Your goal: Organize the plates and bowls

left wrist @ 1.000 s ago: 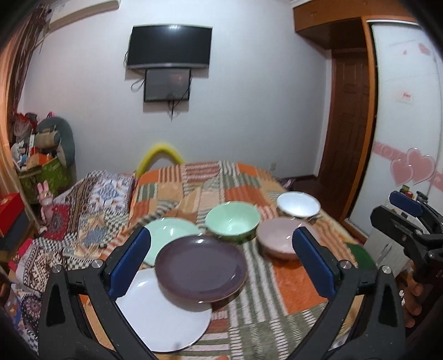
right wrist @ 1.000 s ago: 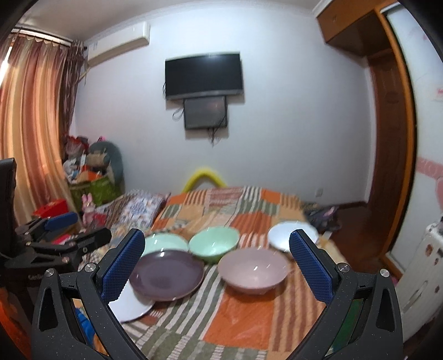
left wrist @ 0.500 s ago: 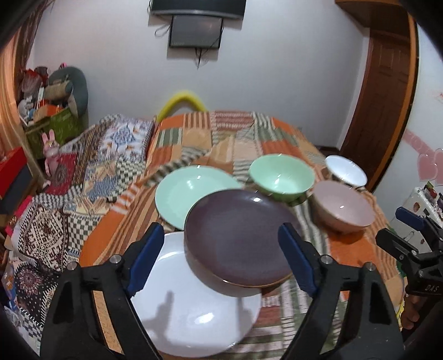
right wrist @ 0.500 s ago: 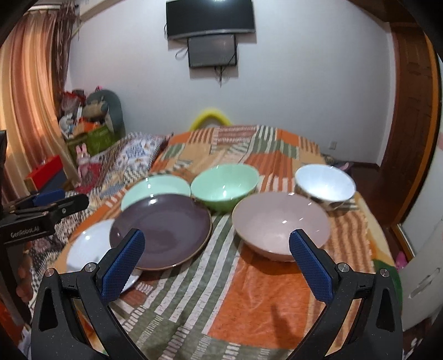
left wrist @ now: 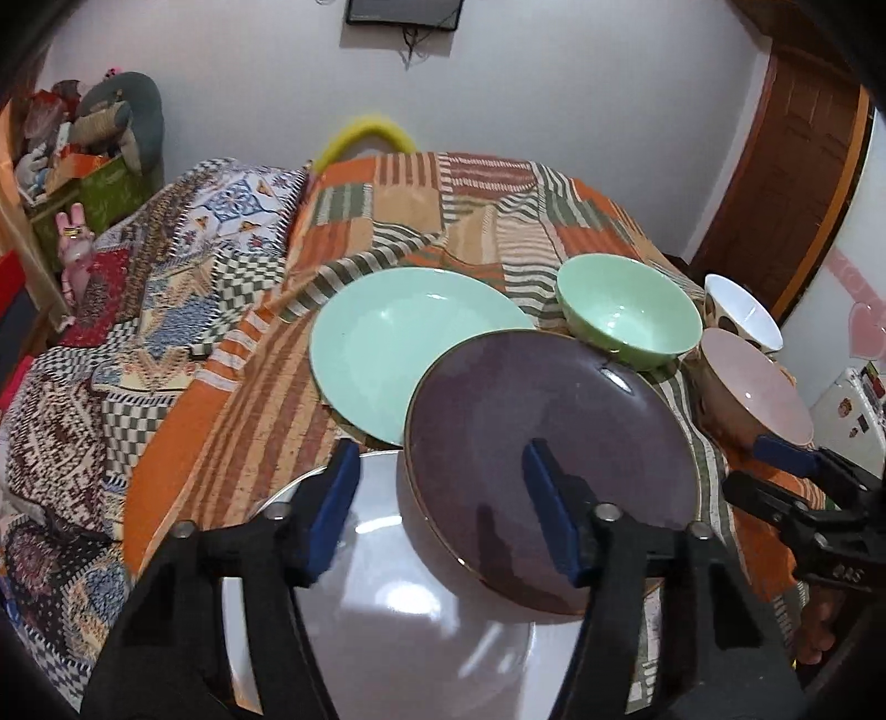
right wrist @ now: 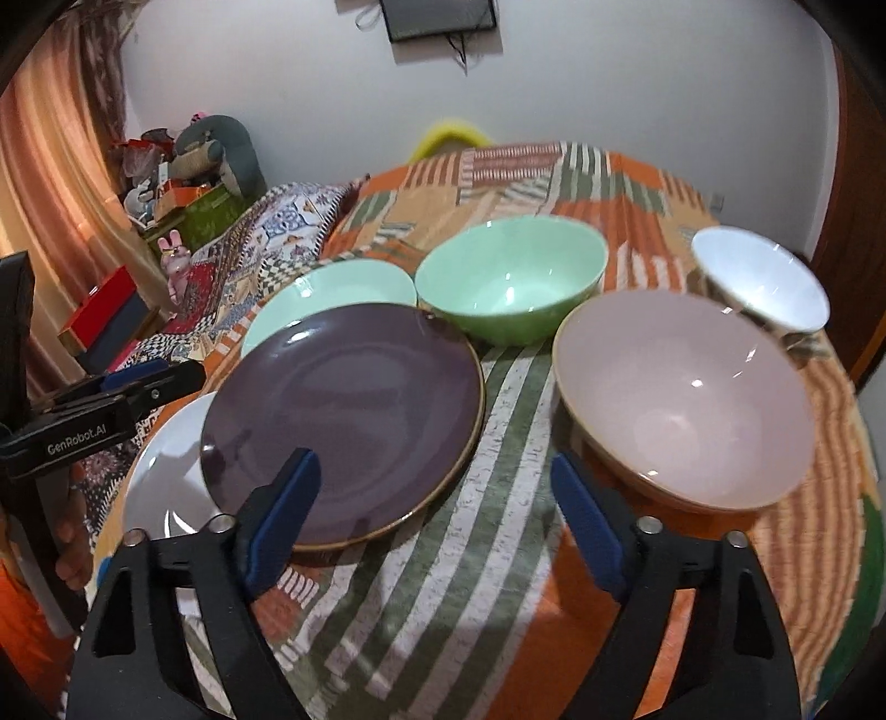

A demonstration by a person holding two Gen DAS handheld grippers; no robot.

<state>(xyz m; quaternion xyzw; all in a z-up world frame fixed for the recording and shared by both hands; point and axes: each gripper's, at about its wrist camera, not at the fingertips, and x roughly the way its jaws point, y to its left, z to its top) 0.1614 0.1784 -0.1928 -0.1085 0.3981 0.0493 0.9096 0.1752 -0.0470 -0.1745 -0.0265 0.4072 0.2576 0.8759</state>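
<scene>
Six pieces of crockery sit on the striped patchwork bedspread (right wrist: 470, 554): three plates to the left, three bowls to the right. Nearest the left side lies the white plate (left wrist: 415, 626), and the purple plate (left wrist: 554, 443) rests tilted with its near edge overlapping it. Behind those two, the mint plate (left wrist: 398, 338) lies flat, its near rim tucked under the purple one. Over on the bowl side, the green bowl (right wrist: 509, 277) stands upright just behind the purple plate, the pink bowl (right wrist: 686, 399) sits in front of it to the right, and the white bowl (right wrist: 758, 277) stands farthest right, close behind the pink one.

Now the tools. Left gripper (left wrist: 443, 498) hangs above the place where purple plate meets white plate; its blue-padded jaws have just been closing, roughly half spread now, and nothing is pinched between them — the pads do not touch the rim. Right gripper (right wrist: 432, 515) hovers over the green and white stripes of cloth between the purple plate and the pink bowl; its jaws have also just been narrowing, remain fairly wide apart, and grip nothing.

A dark screen (right wrist: 437, 19) hangs on the far wall.
</scene>
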